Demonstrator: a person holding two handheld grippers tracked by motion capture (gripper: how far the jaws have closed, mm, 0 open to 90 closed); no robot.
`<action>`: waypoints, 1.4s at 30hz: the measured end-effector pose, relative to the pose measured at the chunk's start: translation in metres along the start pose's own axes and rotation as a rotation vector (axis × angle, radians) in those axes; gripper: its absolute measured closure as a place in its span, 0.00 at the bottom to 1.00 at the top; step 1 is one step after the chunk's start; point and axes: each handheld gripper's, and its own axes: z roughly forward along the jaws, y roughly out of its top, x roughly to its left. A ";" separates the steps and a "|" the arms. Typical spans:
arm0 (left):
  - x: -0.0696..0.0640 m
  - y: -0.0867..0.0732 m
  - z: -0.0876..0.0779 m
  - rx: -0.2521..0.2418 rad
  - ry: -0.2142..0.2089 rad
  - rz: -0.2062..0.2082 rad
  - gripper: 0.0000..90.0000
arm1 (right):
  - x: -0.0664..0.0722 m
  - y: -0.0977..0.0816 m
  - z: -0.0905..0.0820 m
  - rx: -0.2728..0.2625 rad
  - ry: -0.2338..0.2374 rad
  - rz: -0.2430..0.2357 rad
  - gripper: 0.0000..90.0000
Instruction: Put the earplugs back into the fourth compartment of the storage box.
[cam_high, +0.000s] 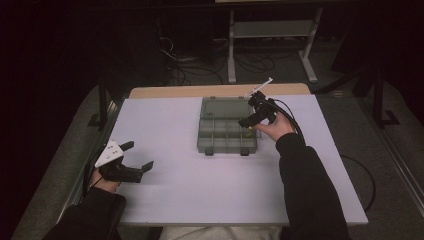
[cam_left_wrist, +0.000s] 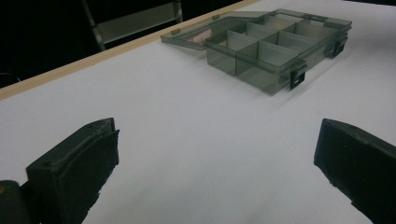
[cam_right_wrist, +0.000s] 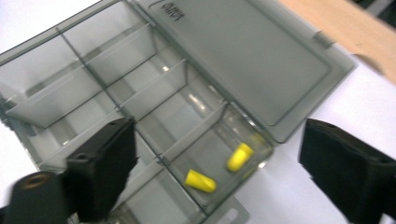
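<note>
White table (cam_high: 200, 185) sitting in a dark room; open organiser box (cam_high: 227, 131) holding two yellow earplugs (cam_right_wrist: 219, 170); right gripper (cam_high: 255, 116) and left gripper (cam_high: 131, 161) both gaping, empty.

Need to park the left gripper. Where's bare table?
Bare white table lies between the open left gripper and the organizer box, along the near edge. Crowded: the box's right end, where the open right gripper hovers over two yellow earplugs.

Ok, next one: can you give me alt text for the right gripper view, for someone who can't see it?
Seen between the open right gripper's two black jaws, an open smoky-grey compartment box on a white table holds two yellow earplugs together in one corner compartment. The other compartments in sight look empty, and the clear lid lies folded back flat.
</note>
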 end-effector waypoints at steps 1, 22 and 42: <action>0.000 0.000 0.000 0.000 0.000 0.001 0.00 | 0.000 0.000 -0.002 -0.009 0.000 0.001 0.00; 0.000 0.000 0.000 0.003 0.004 -0.002 0.00 | 0.006 -0.035 -0.057 -0.139 -0.015 0.004 0.00; 0.000 0.000 0.000 0.003 0.009 0.000 0.00 | 0.014 -0.086 -0.075 -0.233 -0.017 0.051 0.00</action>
